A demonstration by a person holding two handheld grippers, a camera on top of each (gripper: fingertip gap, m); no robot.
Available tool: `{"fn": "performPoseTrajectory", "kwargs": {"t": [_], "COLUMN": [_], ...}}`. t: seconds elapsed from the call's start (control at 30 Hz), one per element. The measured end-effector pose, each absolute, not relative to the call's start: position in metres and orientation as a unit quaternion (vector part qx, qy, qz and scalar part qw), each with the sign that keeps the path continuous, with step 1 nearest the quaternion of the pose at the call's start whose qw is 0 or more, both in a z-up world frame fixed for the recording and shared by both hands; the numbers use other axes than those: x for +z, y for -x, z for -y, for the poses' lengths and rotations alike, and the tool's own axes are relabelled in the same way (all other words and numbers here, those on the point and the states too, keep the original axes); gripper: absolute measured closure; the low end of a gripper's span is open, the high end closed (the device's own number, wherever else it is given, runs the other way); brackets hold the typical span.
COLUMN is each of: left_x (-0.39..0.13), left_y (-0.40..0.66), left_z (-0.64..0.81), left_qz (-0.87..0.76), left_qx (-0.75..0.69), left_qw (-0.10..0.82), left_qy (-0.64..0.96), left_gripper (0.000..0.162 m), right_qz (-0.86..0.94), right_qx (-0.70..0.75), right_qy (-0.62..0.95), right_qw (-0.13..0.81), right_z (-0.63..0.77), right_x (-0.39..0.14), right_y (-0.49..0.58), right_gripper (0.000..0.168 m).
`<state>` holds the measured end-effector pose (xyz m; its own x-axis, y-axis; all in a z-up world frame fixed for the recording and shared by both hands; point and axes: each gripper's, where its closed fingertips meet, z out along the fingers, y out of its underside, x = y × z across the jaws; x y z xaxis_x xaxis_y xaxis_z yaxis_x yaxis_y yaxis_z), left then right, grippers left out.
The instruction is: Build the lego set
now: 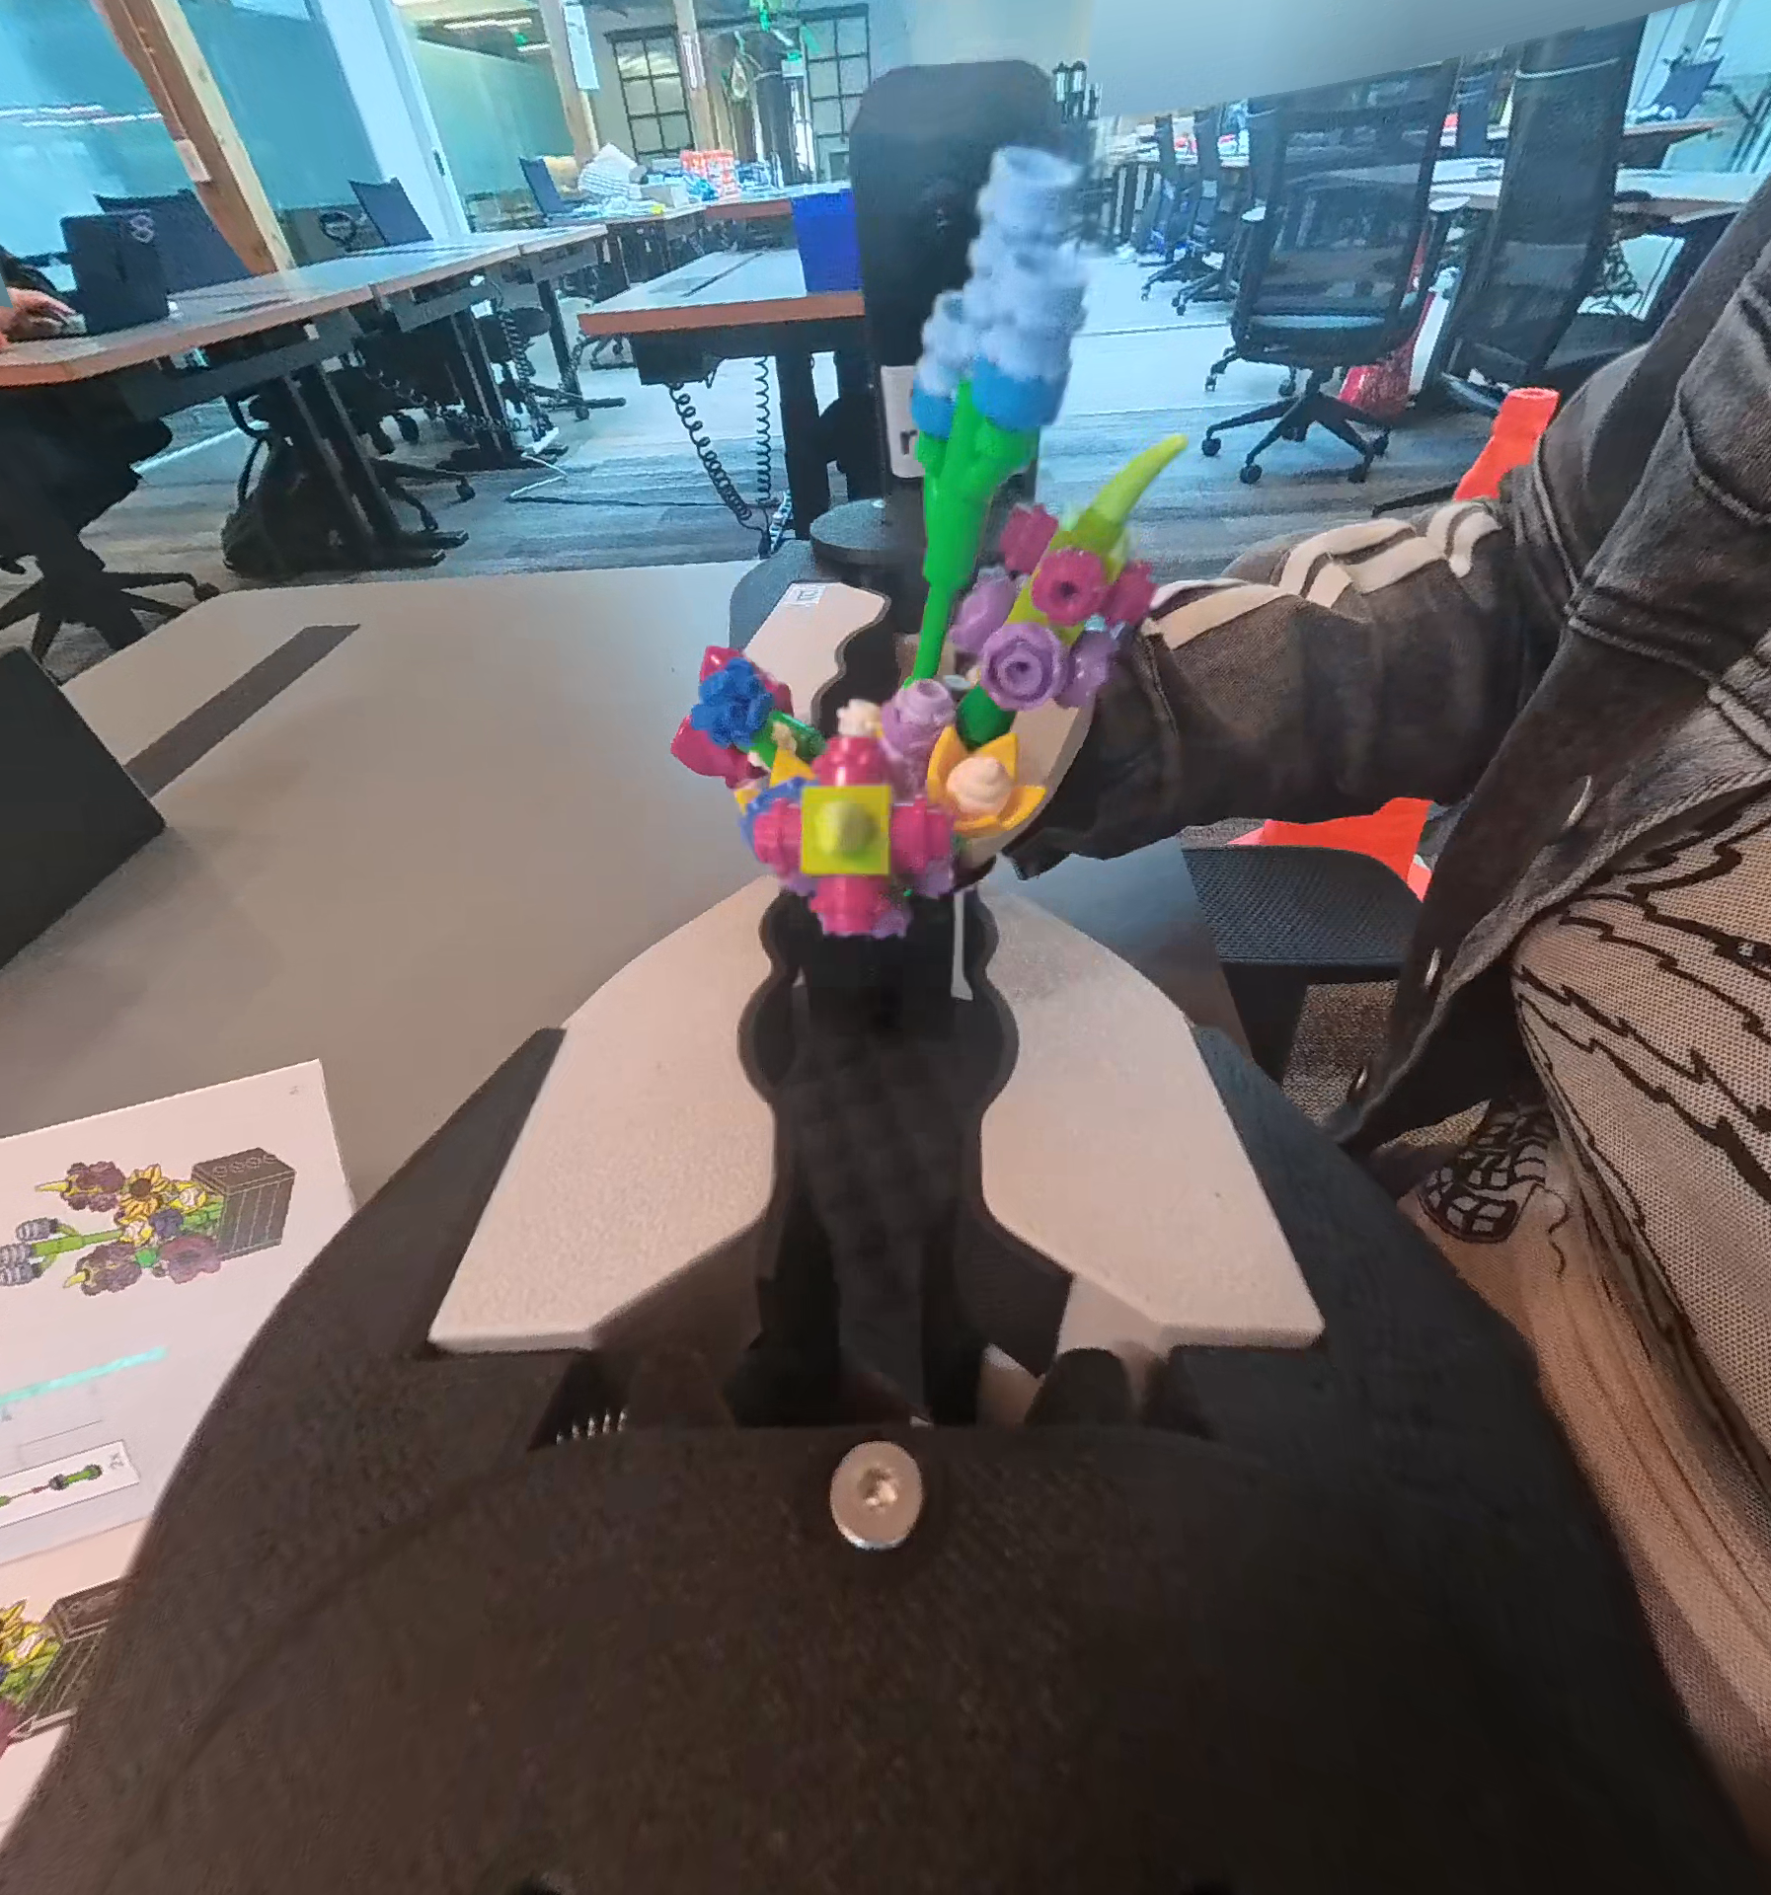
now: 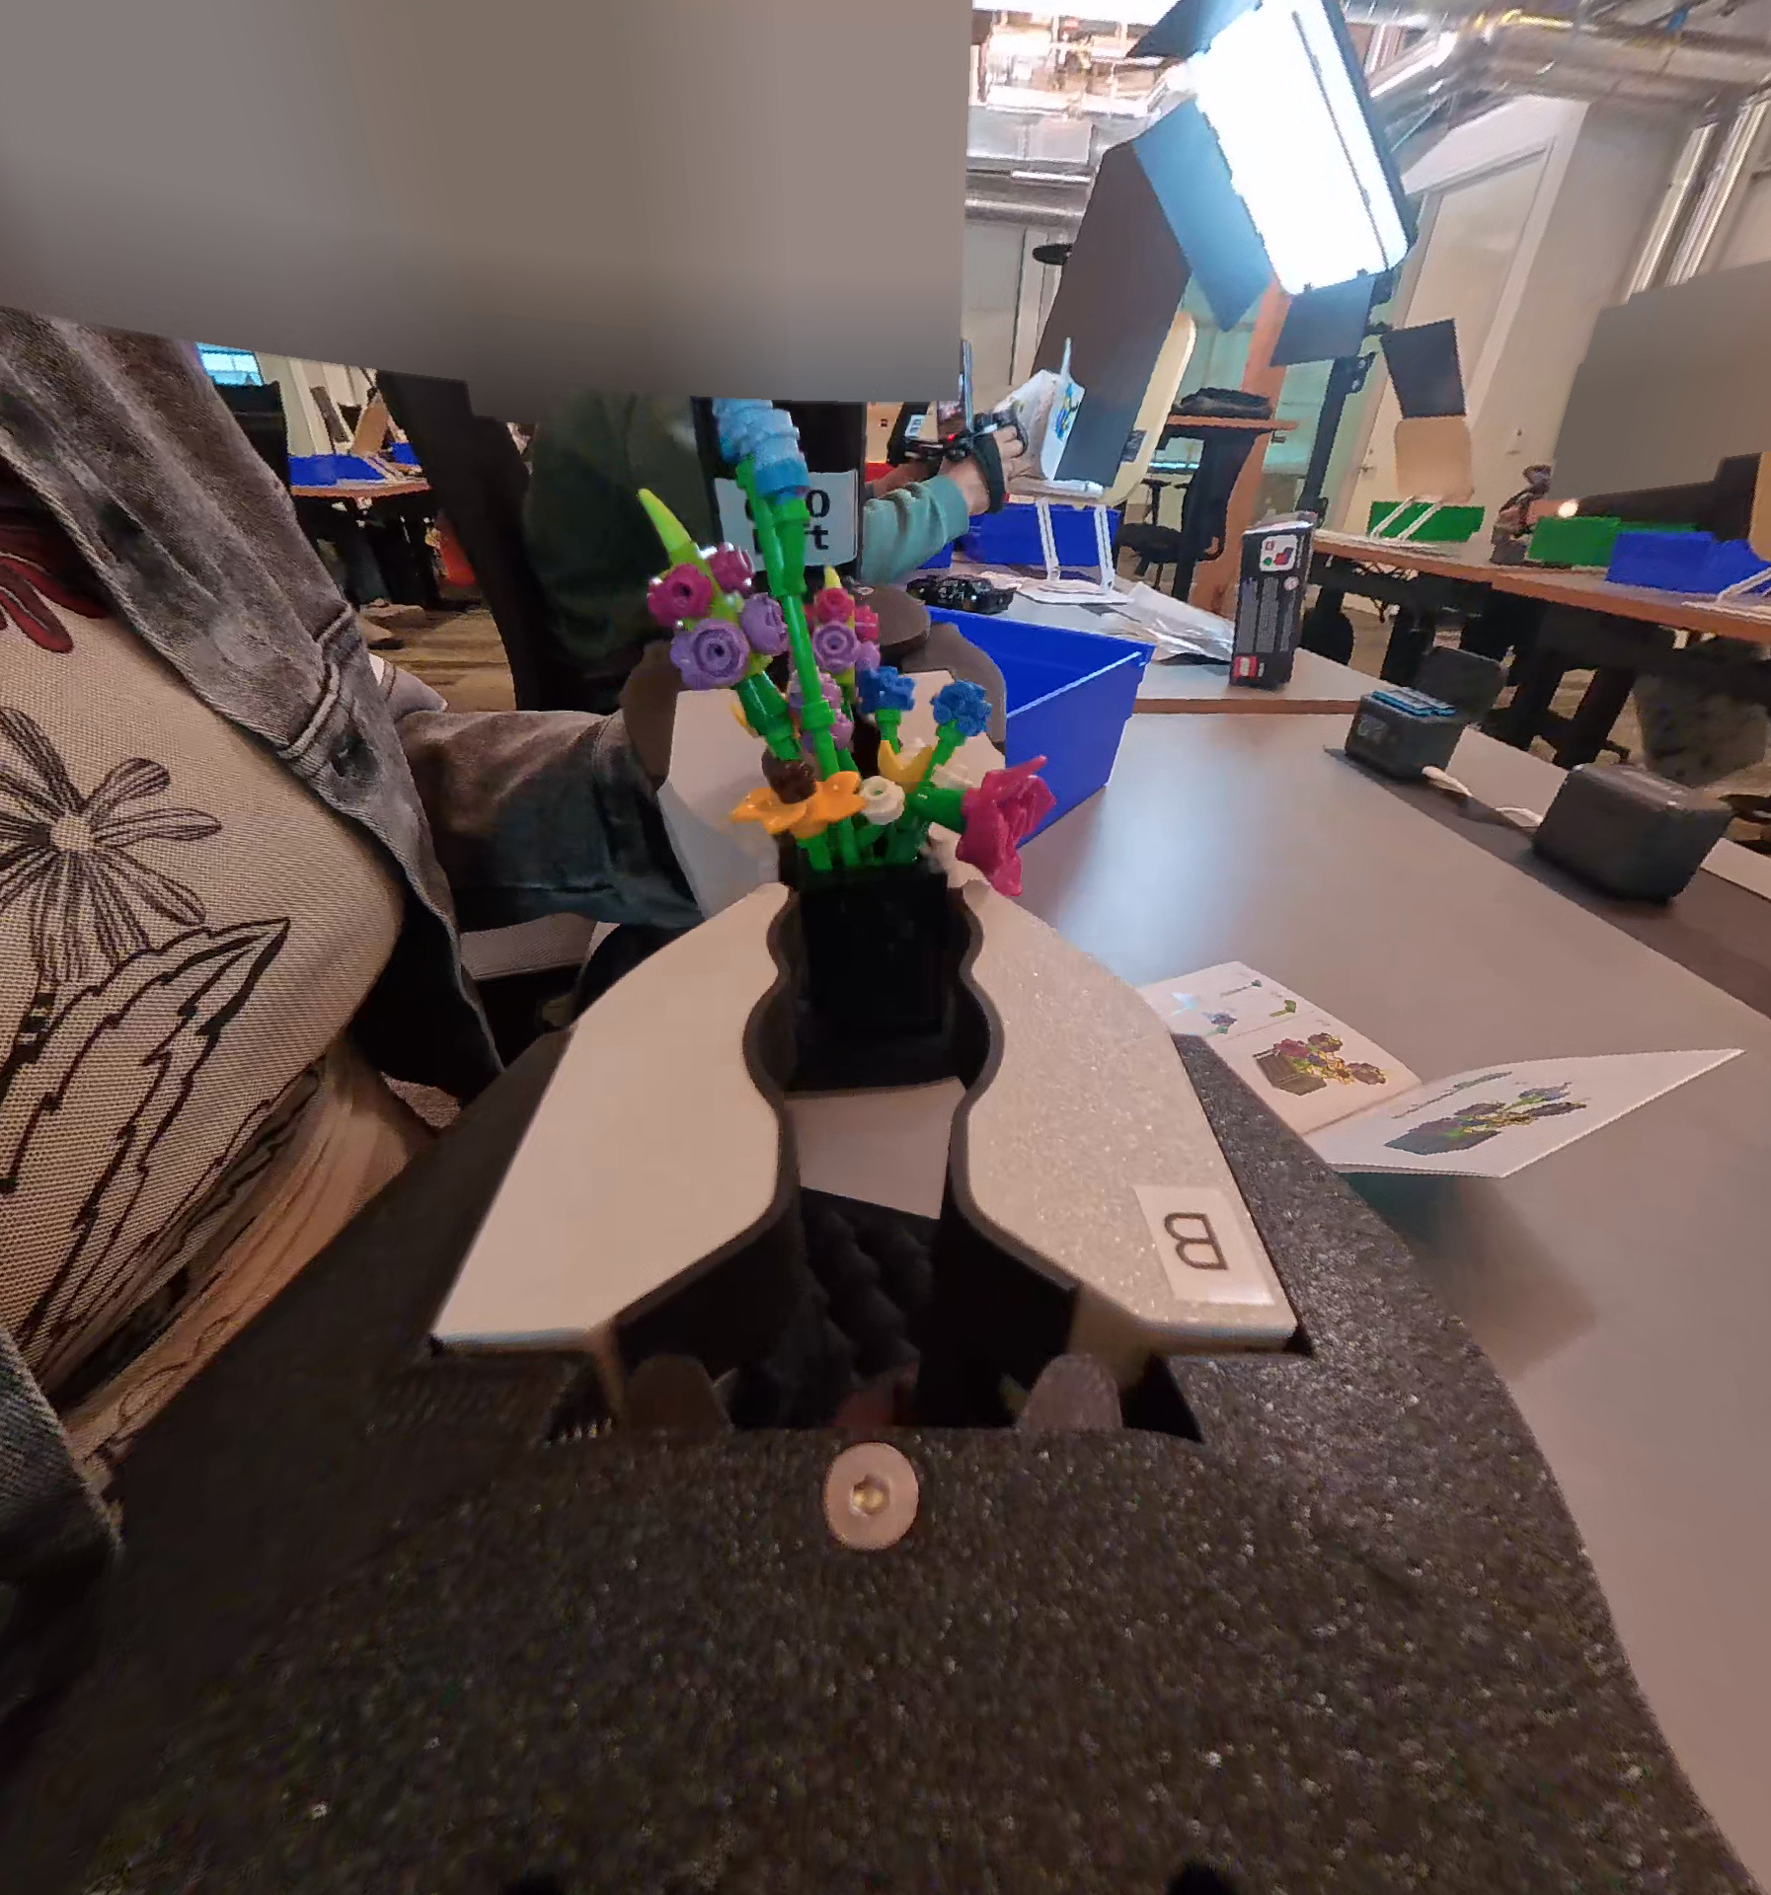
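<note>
Our left gripper [image 1: 876, 954] sat nearest the lens, its fingers closed on the black vase [image 1: 876, 974] of the lego bouquet [image 1: 861, 779]. We had the right gripper [image 2: 873, 959] clamped on that same black vase [image 2: 871, 964] from the opposite side, so the bouquet [image 2: 820, 738] hung between the two, lifted off the grey table [image 2: 1271, 872]. Pink, purple, blue and yellow blooms crowded above the vase (the tall lavender stem [image 1: 1004, 308] showed blurred). We saw the instruction booklet [image 2: 1374, 1097] lying open on the table to the right, and a blue bin [image 2: 1066, 697] behind the flowers. A patterned sleeve [image 1: 1374, 697] reached in beside the bouquet.
</note>
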<state>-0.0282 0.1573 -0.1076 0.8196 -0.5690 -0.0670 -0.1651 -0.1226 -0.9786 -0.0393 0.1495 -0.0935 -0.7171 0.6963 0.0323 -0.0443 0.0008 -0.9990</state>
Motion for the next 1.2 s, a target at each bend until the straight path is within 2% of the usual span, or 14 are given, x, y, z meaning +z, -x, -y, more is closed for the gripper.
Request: {"fn": "performPoseTrajectory", "kwargs": {"t": [0.33,0.57,0.7,0.8,0.9,1.13,1.2], "left_x": [-0.128,-0.194,-0.210,-0.234,-0.238,-0.240,-0.240], "left_y": [0.068,0.170,0.201,0.212,0.216,0.213,0.221], "left_z": [-0.155,-0.170,-0.186,-0.186,-0.193,-0.193,-0.190], "left_qz": [-0.181,-0.015,0.009,0.025,0.030,-0.106,-0.124], "left_qx": [-0.126,0.034,0.079,0.052,0.032,0.003,0.025], "left_qw": [0.588,0.430,0.378,0.308,0.312,0.264,0.238], "left_qy": [0.778,0.902,0.922,0.950,0.949,0.959,0.963], "left_gripper": [0.116,0.114,0.120,0.120,0.121,0.141,0.141], "right_qz": [0.622,0.603,0.592,0.589,0.587,0.564,0.554], "right_qx": [0.664,0.667,0.672,0.676,0.680,0.708,0.723], "right_qy": [0.267,0.275,0.273,0.273,0.273,0.272,0.265], "right_qw": [0.316,0.342,0.352,0.349,0.344,0.326,0.316], "right_z": [-0.180,-0.204,-0.212,-0.215,-0.219,-0.233,-0.236], "right_x": [-0.088,-0.081,-0.076,-0.075,-0.076,-0.070,-0.066], "right_y": [0.045,0.049,0.048,0.048,0.049,0.058,0.060], "right_gripper": [0.142,0.142,0.142,0.143,0.142,0.143,0.143]}}
